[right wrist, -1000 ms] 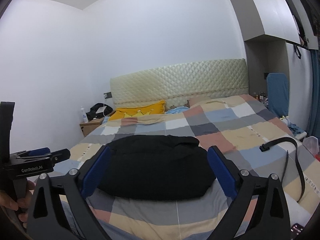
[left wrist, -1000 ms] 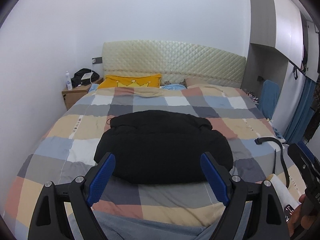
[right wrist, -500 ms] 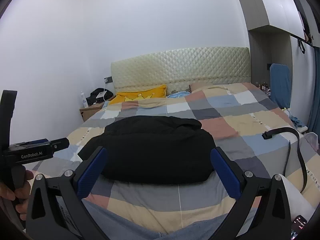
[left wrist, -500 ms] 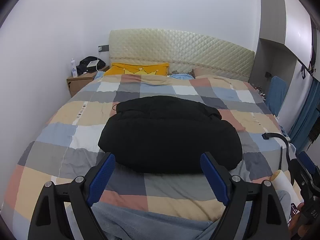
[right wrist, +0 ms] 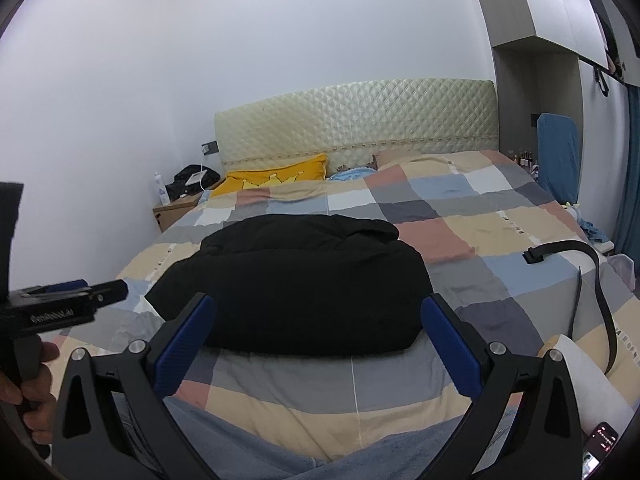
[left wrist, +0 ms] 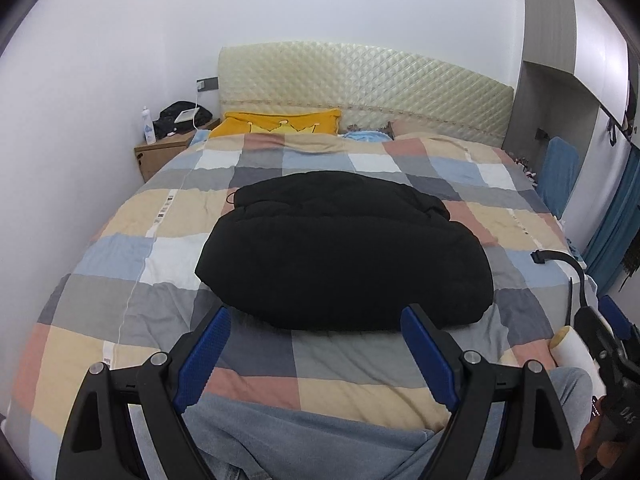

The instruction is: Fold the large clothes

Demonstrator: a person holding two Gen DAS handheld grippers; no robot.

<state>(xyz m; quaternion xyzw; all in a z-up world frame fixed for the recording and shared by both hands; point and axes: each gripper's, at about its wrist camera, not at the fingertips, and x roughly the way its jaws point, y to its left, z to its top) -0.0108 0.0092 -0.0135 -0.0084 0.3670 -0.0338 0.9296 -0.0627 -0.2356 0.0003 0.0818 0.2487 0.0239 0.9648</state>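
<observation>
A bulky black padded garment lies folded into a thick bundle in the middle of the bed's checked quilt. My left gripper hovers just short of the bundle's near edge, blue pads wide apart, nothing between them. My right gripper hangs near the same edge, jaws at their widest and empty. In the right wrist view the left gripper shows at the left, held by a hand. Part of the right gripper appears at the right edge of the left wrist view.
A black strap curls over the bed's right side beside a white roll. A yellow pillow and a quilted headboard stand at the far end. A wooden nightstand with a bottle is far left. Grey trouser legs fill the foreground.
Both views have tilted downward and sunk a little, so the bed and black bundle sit higher and larger in frame. The right jaws spread slightly wider. The garment has not moved.
</observation>
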